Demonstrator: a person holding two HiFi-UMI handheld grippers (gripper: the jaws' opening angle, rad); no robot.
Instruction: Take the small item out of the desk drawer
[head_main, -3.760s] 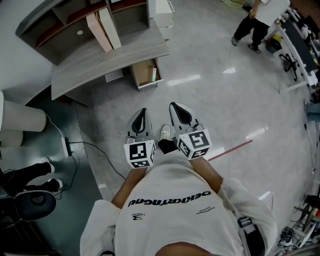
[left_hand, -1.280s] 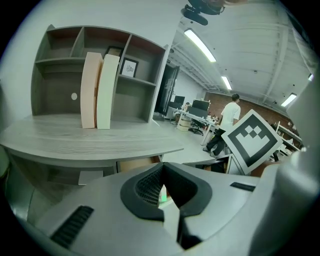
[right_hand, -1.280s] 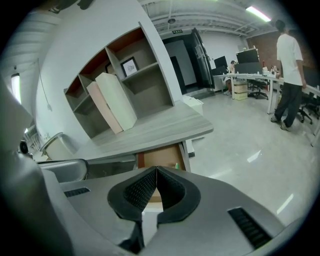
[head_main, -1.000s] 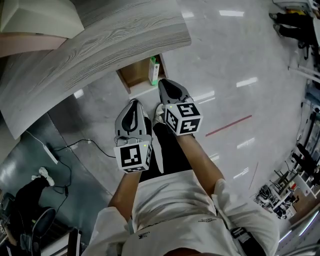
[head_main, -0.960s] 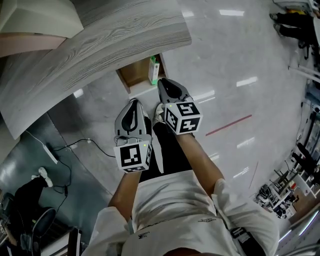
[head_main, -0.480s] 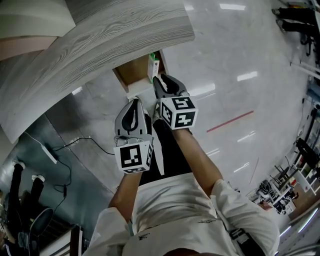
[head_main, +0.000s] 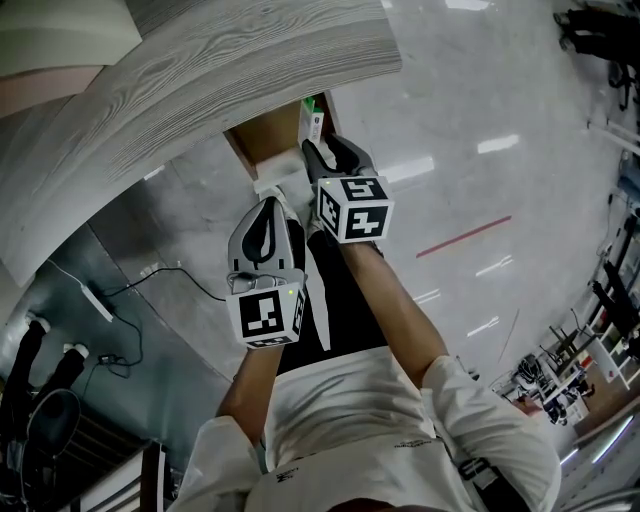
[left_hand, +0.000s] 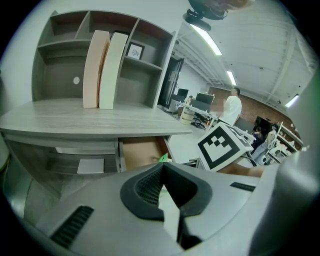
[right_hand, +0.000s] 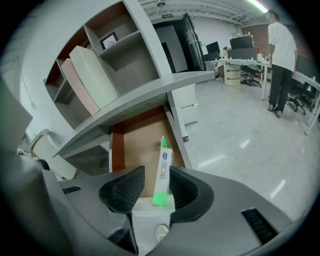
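Opening just now, right gripper (right_hand: 156, 181) fingers (right_hand: 126, 189) flank the box (right_hand: 163, 165); left gripper (left_hand: 161, 170) fingers (left_hand: 146, 188) closed

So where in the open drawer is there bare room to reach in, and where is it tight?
Free: the brown drawer floor between the left wall and the green-and-white box. Tight: the box lies close along the right wall, and the desk top overhangs the drawer's back.

Bright, even ceiling strip lights (left_hand: 205, 40), glare streaks on glossy floor (head_main: 405, 170), fisheye edges dark and bent
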